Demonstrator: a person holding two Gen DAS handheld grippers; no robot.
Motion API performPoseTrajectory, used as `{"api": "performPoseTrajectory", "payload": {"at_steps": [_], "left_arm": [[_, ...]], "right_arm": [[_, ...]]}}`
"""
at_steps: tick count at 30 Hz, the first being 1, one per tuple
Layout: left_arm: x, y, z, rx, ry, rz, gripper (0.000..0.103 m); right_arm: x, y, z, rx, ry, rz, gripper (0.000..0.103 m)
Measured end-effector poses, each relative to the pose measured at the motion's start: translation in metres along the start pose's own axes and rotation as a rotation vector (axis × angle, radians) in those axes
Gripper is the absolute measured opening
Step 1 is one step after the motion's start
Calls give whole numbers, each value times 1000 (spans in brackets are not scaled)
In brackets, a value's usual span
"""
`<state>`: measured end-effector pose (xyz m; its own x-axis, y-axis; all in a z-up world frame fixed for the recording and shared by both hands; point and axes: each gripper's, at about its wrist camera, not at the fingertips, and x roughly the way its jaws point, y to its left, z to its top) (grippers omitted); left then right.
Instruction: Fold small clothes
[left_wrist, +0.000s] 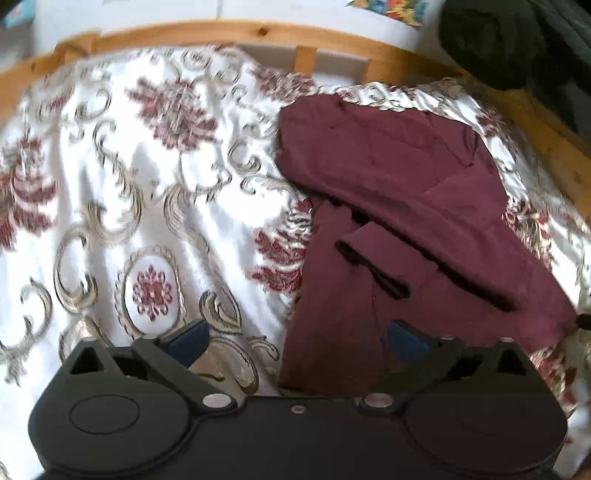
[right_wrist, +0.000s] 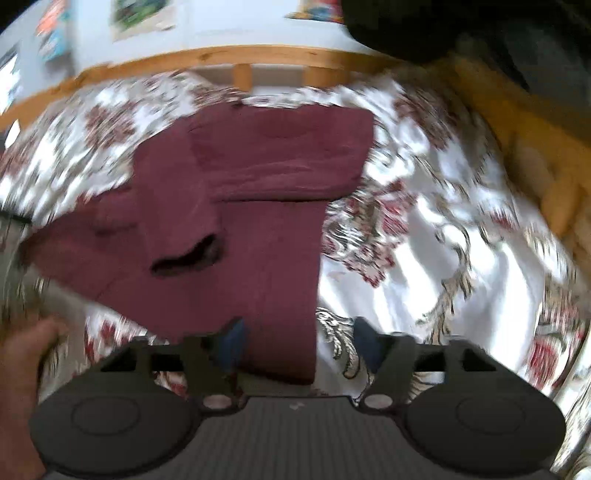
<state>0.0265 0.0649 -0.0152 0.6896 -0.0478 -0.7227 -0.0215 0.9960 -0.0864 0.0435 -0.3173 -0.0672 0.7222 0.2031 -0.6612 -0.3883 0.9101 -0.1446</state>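
Maroon top (left_wrist: 399, 192) lies part-folded on bedspread (left_wrist: 129, 184); L gripper (left_wrist: 295, 341) & R gripper (right_wrist: 299, 343) both wide, empty — pinch hem corners evenly, fold up flat.

A white bedspread (left_wrist: 155, 206) with maroon flowers and beige scrolls fills most of the view. A pine bed frame (left_wrist: 207, 31) curves along its far edge from nine o'clock through twelve to three o'clock. A dark bundle of fabric (left_wrist: 517, 40) sits at one o'clock. Colourful pictures (right_wrist: 142, 16) hang on the pale wall (right_wrist: 229, 26) at eleven o'clock, too blurred to make out.
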Motion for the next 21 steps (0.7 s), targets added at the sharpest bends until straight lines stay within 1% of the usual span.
{"api": "performPoseTrajectory", "payload": {"at_steps": [1, 4, 7, 9, 11, 12, 15, 17, 18, 20, 21], "left_arm": [[-1, -4, 0, 29, 0, 3, 102], [1, -16, 2, 125, 21, 6, 102], [2, -30, 4, 204, 27, 6, 102], [3, -39, 4, 235, 15, -9, 102], [6, -49, 4, 252, 1, -39, 102], [8, -55, 3, 257, -3, -59, 102], [19, -78, 2, 269, 15, -135, 102], [25, -96, 1, 299, 35, -193, 102], [27, -106, -1, 324, 42, -219, 102], [30, -125, -6, 381, 49, -262, 102], [31, -134, -8, 414, 52, -278, 102]], "right_arm": [[-2, 7, 0, -47, 1, -4, 90], [-3, 30, -2, -169, 8, -36, 95], [5, 47, -6, -252, 43, -75, 97], [14, 56, -10, -292, 83, -103, 98], [28, 65, -14, -346, 115, -128, 98], [33, 69, -15, -372, 116, -139, 98], [40, 82, -17, -443, 64, -194, 101], [38, 90, -17, -477, 24, -208, 101], [38, 92, -18, -484, 10, -207, 100], [35, 92, -19, -474, 2, -179, 93], [34, 90, -17, -456, 7, -147, 83]]}}
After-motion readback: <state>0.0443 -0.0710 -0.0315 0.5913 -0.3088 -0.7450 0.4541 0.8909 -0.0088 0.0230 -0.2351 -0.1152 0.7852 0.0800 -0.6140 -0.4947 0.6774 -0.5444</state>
